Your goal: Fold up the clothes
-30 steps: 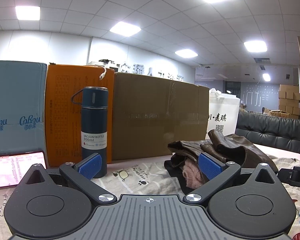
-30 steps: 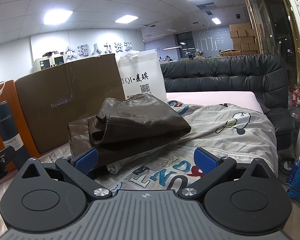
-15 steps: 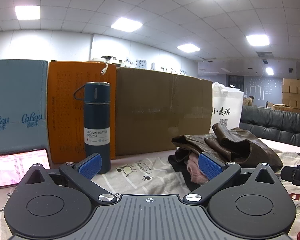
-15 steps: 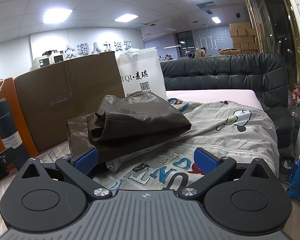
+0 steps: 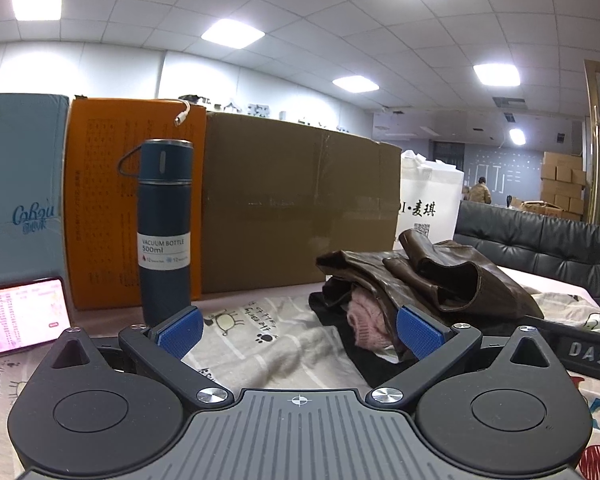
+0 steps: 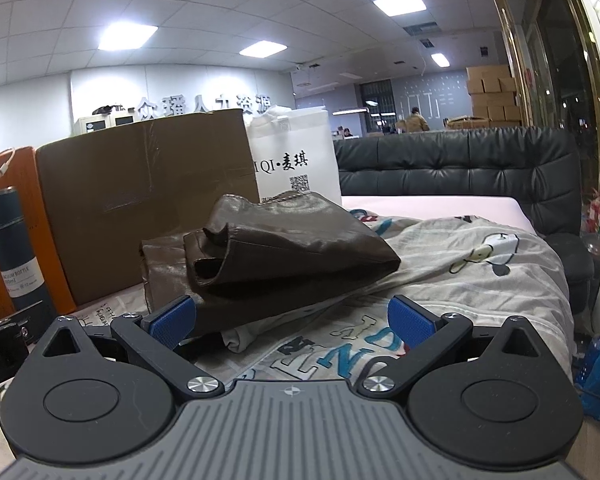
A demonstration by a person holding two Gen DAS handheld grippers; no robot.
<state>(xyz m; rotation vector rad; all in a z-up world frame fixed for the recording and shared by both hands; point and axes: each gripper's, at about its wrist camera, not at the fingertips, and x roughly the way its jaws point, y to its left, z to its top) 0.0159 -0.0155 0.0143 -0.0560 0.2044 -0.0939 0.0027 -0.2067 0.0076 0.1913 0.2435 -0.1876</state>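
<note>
A folded brown leather garment (image 5: pixel 440 276) lies in a stack on the printed bedsheet (image 5: pixel 268 328), with a pink knit piece (image 5: pixel 364 320) and a black piece under it. In the right wrist view the same brown garment (image 6: pixel 280 248) sits just ahead, over a white cloth edge (image 6: pixel 244 334). My left gripper (image 5: pixel 298 332) is open and empty, low over the sheet, left of the stack. My right gripper (image 6: pixel 292 322) is open and empty, just in front of the stack.
A dark blue vacuum bottle (image 5: pixel 164 228) stands by an orange box (image 5: pixel 100 200) and a brown carton (image 5: pixel 300 208). A lit phone (image 5: pixel 16 320) leans at left. A white paper bag (image 6: pixel 296 164) and a black padded headboard (image 6: pixel 460 168) stand behind.
Both grippers have drifted slightly, so the clothes stack sits a little differently in each view. Both stay open and empty. The clothes have not moved.
</note>
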